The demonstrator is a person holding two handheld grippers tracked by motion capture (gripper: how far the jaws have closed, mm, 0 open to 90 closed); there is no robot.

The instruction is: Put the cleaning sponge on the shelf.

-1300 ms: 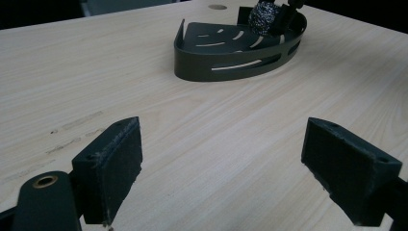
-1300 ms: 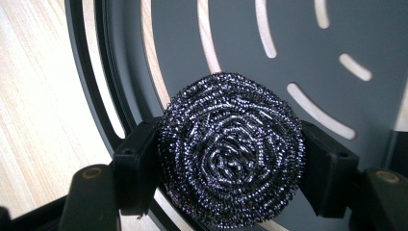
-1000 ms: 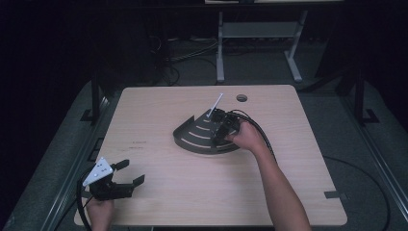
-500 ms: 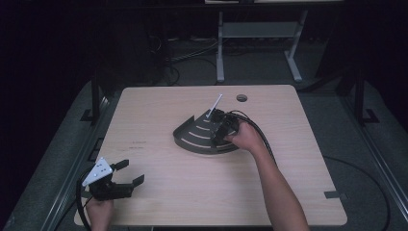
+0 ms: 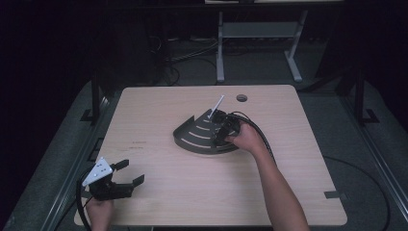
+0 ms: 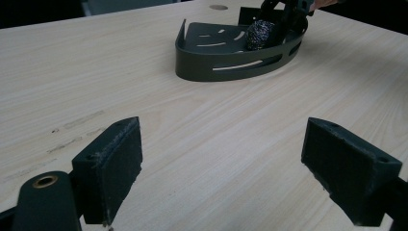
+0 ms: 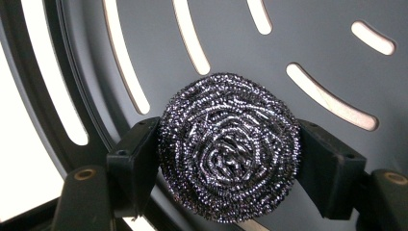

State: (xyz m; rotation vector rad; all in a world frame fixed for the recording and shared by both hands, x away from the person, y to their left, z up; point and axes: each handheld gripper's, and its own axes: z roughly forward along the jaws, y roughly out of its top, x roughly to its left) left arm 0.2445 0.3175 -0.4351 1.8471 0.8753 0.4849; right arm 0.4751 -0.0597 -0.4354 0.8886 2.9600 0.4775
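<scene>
Dark floor and cables lie behind the wooden desk (image 5: 159,125). On it stands one dark slotted tray (image 5: 192,137), and inside it one steel scourer (image 7: 230,147). The right gripper (image 7: 226,159) has its jaws pressed on both sides of the scourer, just above the tray floor. I cannot tell whether it is being put in or taken out. The left gripper (image 6: 235,163) waits wide open and empty near the desk corner.

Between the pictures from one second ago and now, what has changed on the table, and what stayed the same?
Almost nothing visibly moved. The right gripper stays over the dark slotted tray, its jaws closed on the steel wool scourer, which sits inside the tray. The left gripper stays at the table's near left corner, jaws open and empty. The tray itself has not shifted.
</scene>
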